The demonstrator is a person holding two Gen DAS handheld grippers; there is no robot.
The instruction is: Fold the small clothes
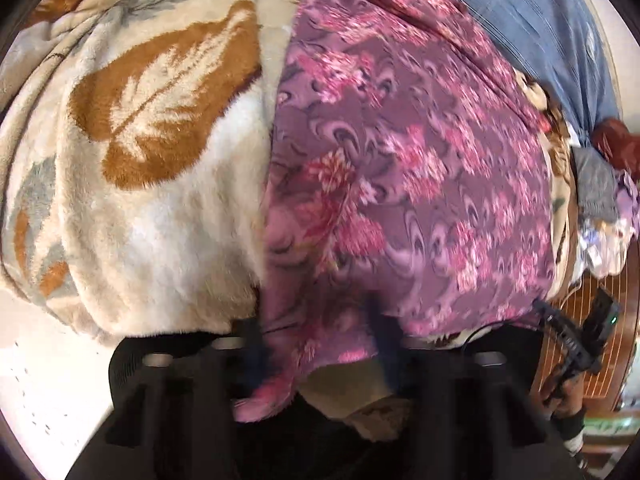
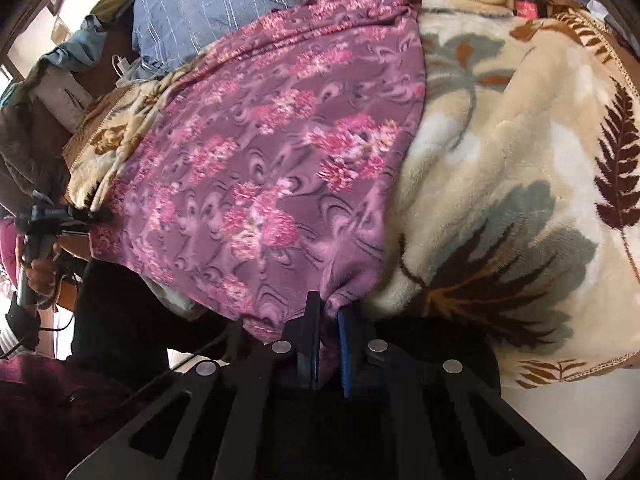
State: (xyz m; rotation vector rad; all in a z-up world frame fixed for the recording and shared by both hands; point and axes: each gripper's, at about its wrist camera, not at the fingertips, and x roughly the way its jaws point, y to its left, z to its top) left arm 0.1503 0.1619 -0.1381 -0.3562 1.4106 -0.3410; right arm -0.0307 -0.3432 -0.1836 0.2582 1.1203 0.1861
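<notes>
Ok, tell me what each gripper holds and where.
Both grip the purple cloth at its near edge: the right gripper at one corner, the left gripper at the other.

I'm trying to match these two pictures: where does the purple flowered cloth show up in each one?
Left wrist view: the purple flowered cloth fills the centre and right, running down to the bottom middle.
Right wrist view: the cloth fills the centre and left.
Shared landmark: the cream leaf-patterned blanket beneath it.

Home bedroom. Bed spread with plush cream leaf-print blanket (image 2: pixel 500 152); blue striped bedding (image 2: pixel 248 4) along top of frame; loose clothes heaped (image 2: pixel 52 80) at upper left; wooden furniture (image 1: pixel 576 344) at lower right.
</notes>
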